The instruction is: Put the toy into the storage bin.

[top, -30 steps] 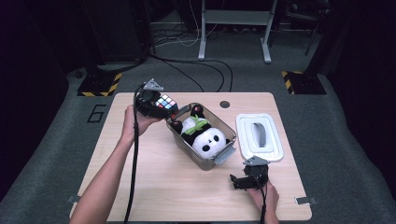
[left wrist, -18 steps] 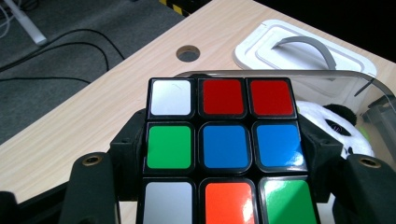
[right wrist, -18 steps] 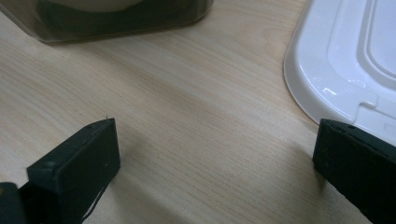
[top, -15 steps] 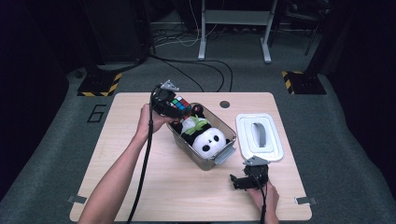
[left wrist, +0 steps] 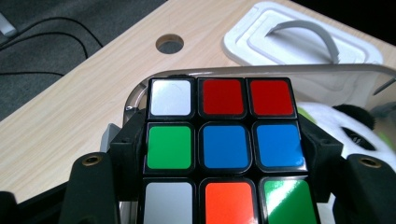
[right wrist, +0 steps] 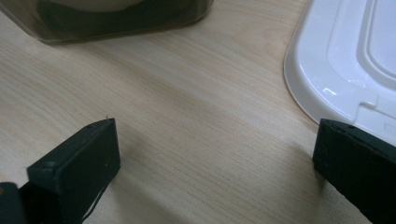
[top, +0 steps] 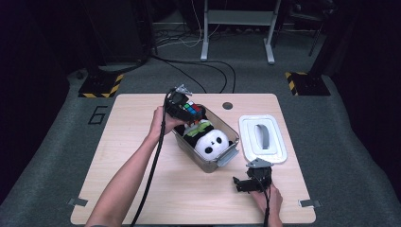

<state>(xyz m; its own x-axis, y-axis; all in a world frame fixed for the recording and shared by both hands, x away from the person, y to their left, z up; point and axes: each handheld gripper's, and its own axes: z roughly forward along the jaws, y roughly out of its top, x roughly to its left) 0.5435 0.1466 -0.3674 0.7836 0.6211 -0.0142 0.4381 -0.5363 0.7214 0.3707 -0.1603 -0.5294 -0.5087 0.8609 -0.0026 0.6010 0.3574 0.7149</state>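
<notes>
Gripping a multicoloured puzzle cube over the far end of the clear plastic bin, the left gripper holds it; the right gripper rests spread nearside on the worktop.

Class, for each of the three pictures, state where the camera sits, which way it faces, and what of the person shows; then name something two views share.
High view: above the person's side, looking forward and down on the table; both forearms show.
Left gripper view: on the left gripper, facing the held puzzle cube over the clear box; its jaws show.
Right gripper view: on the right gripper, low over the table; its jaws show.
Shared: the white lid, in all three.
</notes>
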